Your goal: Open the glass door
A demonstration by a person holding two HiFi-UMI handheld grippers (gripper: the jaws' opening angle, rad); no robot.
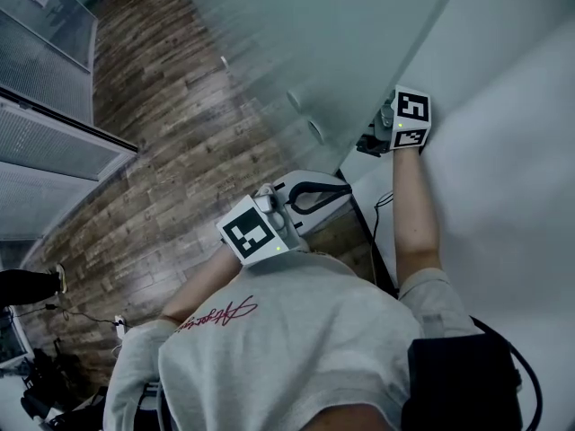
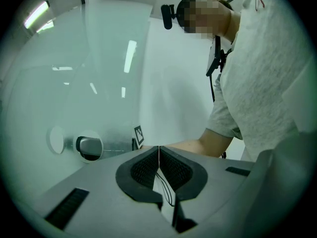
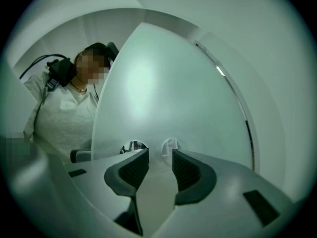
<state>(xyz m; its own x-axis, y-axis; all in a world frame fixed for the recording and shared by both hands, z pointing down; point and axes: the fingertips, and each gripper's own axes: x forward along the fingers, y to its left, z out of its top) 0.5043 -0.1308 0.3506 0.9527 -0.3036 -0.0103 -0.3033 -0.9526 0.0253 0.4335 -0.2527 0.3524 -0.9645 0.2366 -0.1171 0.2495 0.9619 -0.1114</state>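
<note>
Your right gripper [image 3: 158,156] — jaws apart, empty — sits nearest the glass door [image 3: 163,93]; its handle [image 2: 90,146] lies left of the left gripper [image 2: 158,150], jaws pressed together

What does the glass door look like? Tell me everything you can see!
The door is a big upright pane of frosted, pale greenish glass, so only haze shows through, and ceiling lights glint on it. Near one edge sit two round fittings, and a grey metal handle sticks out of one. The right gripper points at the fittings with its jaws apart. I cannot tell whether it touches the glass.
</note>
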